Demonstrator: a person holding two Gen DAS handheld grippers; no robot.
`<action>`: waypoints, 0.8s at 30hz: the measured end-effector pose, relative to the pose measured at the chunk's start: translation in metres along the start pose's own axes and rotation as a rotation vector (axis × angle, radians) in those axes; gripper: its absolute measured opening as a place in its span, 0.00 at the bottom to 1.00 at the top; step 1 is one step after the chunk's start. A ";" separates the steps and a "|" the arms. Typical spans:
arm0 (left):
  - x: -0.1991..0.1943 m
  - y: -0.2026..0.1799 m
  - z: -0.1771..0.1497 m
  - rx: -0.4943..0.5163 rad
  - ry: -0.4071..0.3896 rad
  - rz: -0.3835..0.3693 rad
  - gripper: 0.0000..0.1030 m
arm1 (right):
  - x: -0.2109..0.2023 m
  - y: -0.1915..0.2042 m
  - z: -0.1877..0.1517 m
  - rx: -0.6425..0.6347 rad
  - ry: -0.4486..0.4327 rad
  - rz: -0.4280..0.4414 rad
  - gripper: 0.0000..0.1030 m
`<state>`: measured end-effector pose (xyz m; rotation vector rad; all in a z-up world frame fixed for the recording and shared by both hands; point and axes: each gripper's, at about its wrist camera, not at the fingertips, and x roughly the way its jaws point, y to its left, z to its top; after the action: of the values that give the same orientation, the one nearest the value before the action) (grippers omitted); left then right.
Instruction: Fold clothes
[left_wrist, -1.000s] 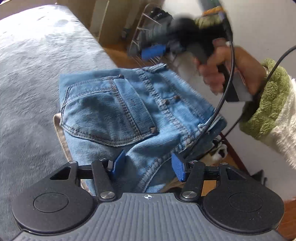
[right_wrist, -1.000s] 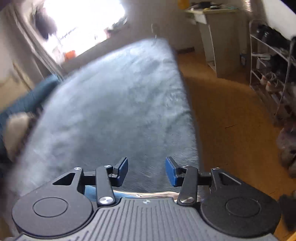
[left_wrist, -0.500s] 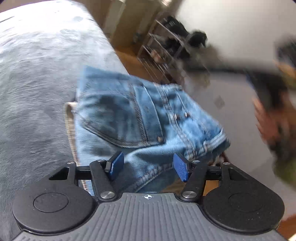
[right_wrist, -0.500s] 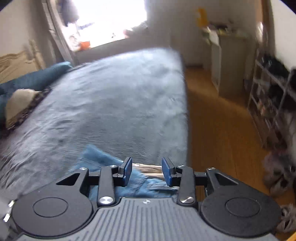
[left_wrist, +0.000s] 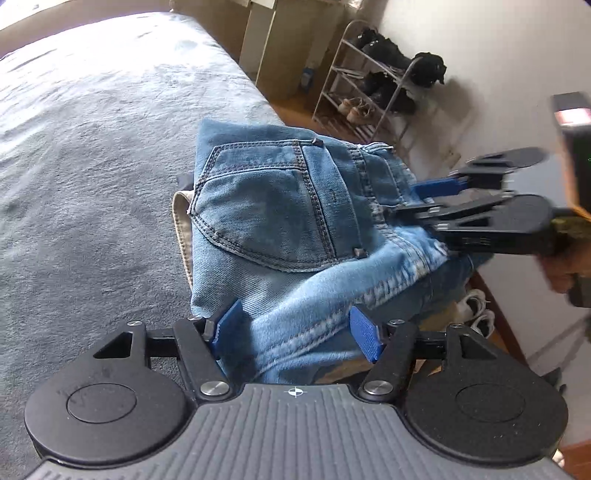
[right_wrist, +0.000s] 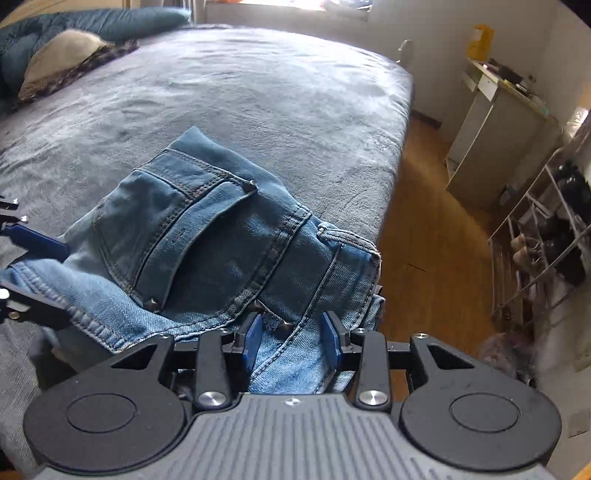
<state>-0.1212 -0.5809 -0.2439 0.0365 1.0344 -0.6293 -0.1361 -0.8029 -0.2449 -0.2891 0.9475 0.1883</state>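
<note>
Folded jeans (left_wrist: 280, 221) sit at the bed's (left_wrist: 92, 166) near corner, back pocket up. Left claw (left_wrist: 295, 332) is opening around the denim fold, pads not pressing; right claw (right_wrist: 291, 336) stands half-open over the waistband, gripping nothing. Shoe rack (left_wrist: 369, 92) by the wall holds shoes.

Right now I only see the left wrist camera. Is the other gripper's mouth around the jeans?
Observer: Yes. In the right wrist view, the waistband end of the jeans lies between the pads of the right gripper. I cannot tell whether they pinch it.
Operator: Is anything else on the bed?
Observer: Yes, a beige pillow and a teal pillow lie at the far end of the bed, well away from the jeans.
</note>
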 end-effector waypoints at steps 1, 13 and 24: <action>-0.006 0.000 0.001 -0.005 -0.004 0.003 0.60 | -0.013 0.003 0.000 -0.017 -0.010 -0.020 0.37; -0.015 -0.029 0.000 0.100 0.023 0.119 0.62 | -0.040 0.016 -0.008 0.285 0.087 0.058 0.40; -0.141 -0.043 0.025 -0.141 -0.032 0.122 0.97 | -0.159 0.044 -0.021 0.605 0.219 0.052 0.58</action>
<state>-0.1726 -0.5583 -0.1056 -0.0338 1.0347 -0.4444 -0.2563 -0.7732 -0.1332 0.2789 1.1814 -0.0895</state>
